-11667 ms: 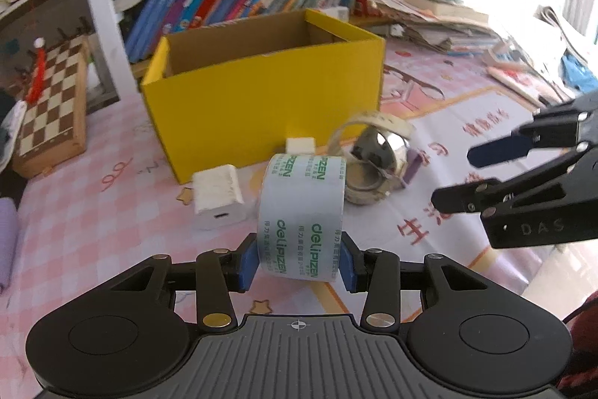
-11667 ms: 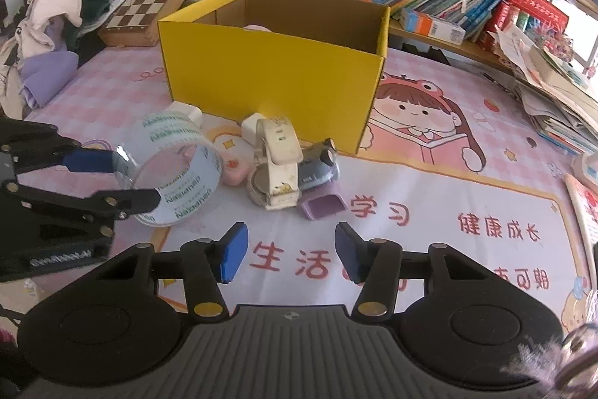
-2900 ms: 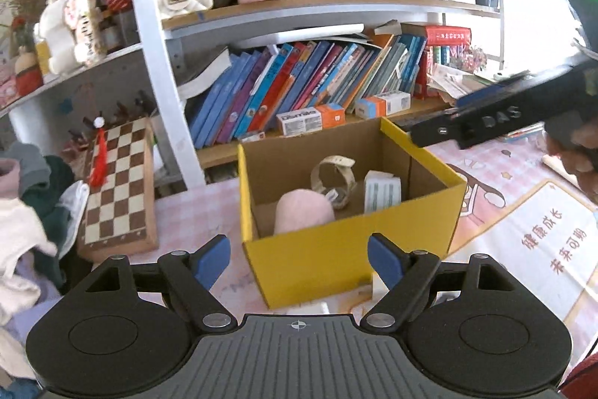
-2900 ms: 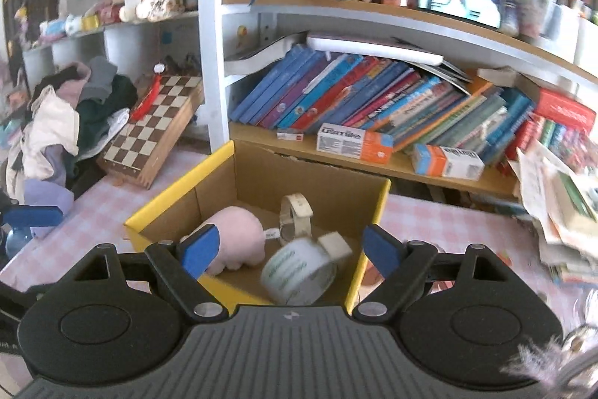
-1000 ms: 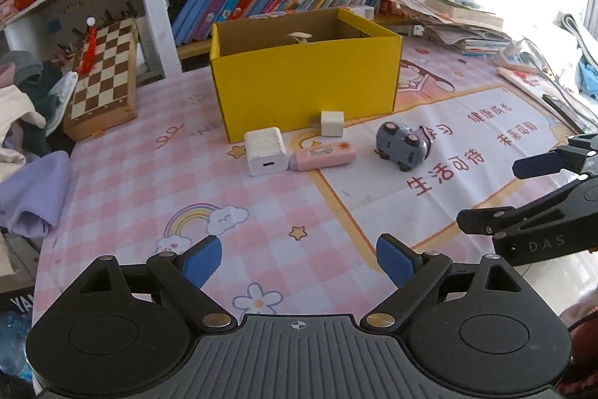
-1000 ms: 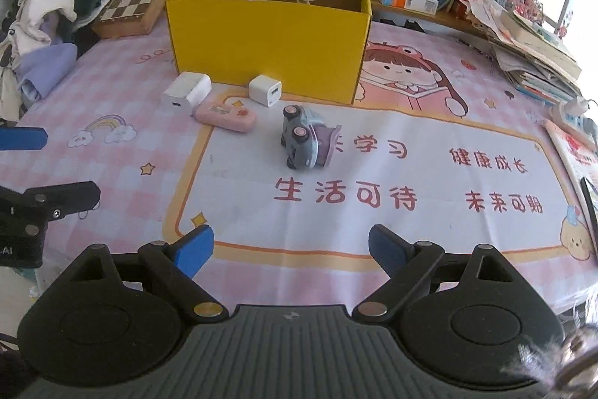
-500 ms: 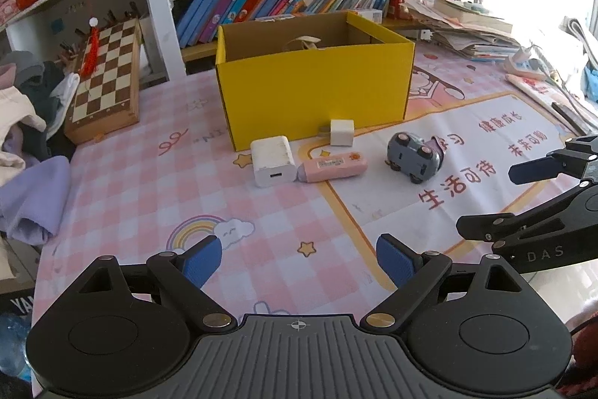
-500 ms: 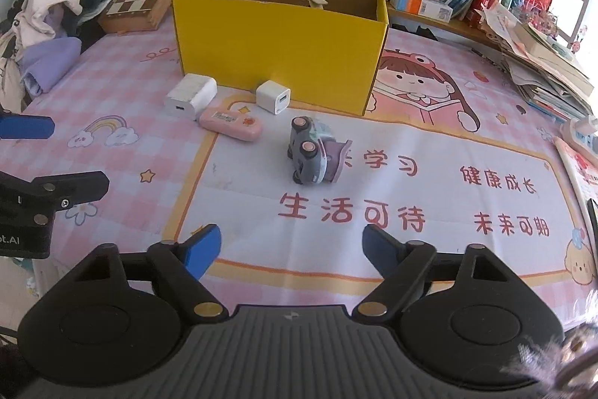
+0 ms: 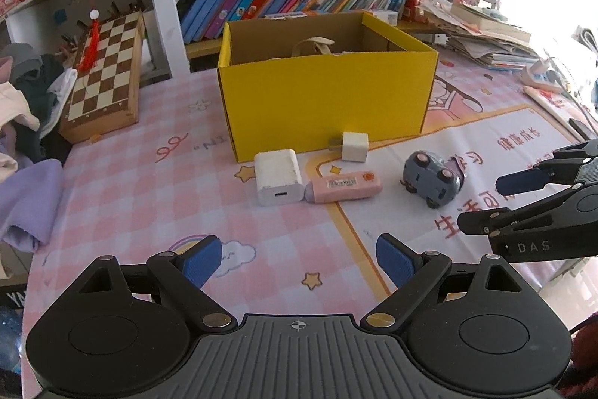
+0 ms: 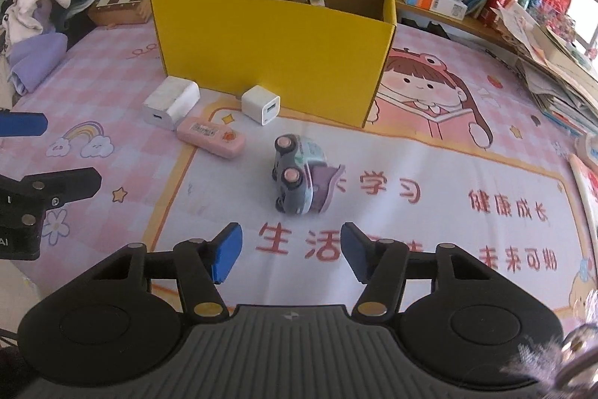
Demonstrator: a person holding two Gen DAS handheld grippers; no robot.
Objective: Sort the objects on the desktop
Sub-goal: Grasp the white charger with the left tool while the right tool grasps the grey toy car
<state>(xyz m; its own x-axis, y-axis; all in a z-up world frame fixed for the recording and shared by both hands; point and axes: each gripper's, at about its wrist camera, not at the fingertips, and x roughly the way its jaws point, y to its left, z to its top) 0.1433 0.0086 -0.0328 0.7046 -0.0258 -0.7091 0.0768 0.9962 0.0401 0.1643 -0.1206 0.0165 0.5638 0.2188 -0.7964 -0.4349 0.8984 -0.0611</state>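
toy car [image 10: 299, 175] on its side just ahead of right hand-held gripper [image 10: 291, 251], both grippers spread wide, empty

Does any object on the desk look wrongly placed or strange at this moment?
Yes. The small grey toy car lies tipped on its side on the mat, wheels pointing sideways instead of down. The white chargers and the pink case lie flat in front of the yellow box.

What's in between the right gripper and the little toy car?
Nothing but bare mat. In the right wrist view, the toy car lies on its side just ahead of the right gripper, whose jaws are open, with only printed red characters between them.
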